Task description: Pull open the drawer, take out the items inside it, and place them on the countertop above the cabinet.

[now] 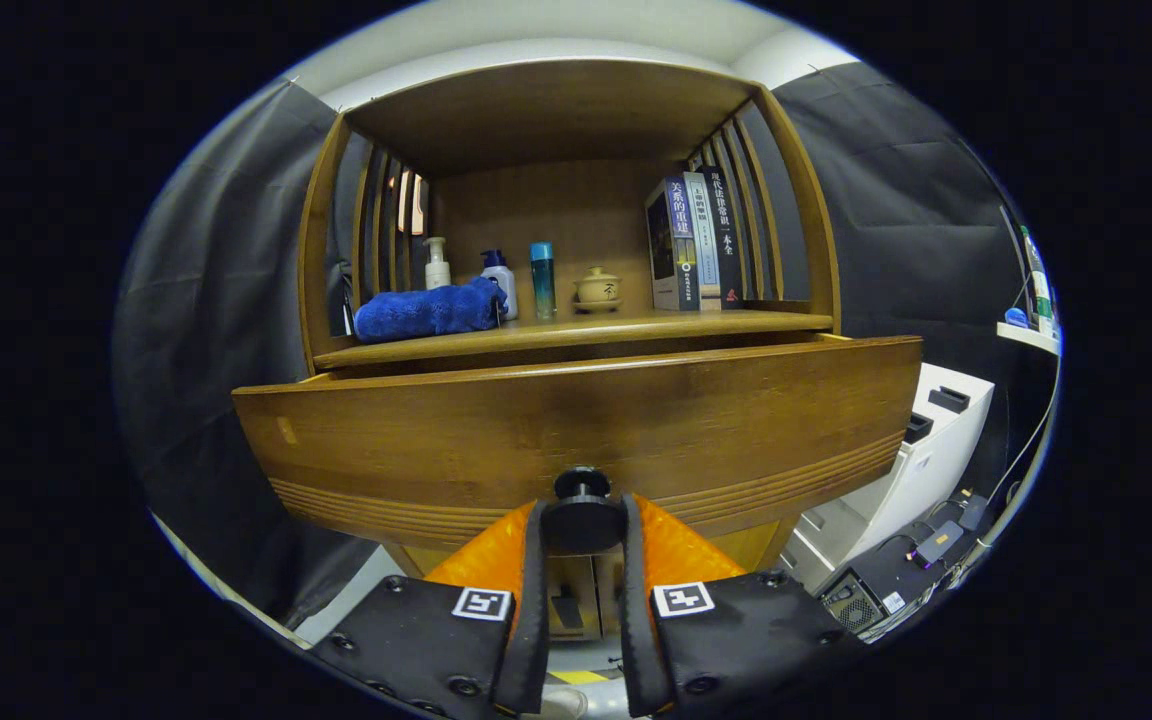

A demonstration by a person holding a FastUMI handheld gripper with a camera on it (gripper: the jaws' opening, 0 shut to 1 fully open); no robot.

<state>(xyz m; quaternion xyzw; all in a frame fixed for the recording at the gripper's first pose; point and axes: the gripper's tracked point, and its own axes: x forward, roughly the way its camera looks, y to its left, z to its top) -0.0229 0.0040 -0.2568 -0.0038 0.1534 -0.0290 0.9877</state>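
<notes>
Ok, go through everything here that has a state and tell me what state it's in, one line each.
Drawer: pulled partway out of the cabinet.
Drawer knob: clamped between the fingers.
Gripper: shut on the knob.
Blue towel: bunched up, lying on the countertop.
Books: standing upright.
Lidded cup: lid on.

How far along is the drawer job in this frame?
Done: the drawer looks pulled partly out, its front standing forward of the countertop. In hand: the gripper is shut on the knob, a finger on each side. Left: the drawer's inside is hidden behind its front, so no items can be confirmed out; the towel, bottles and books on the countertop may have been there from the start.
</notes>
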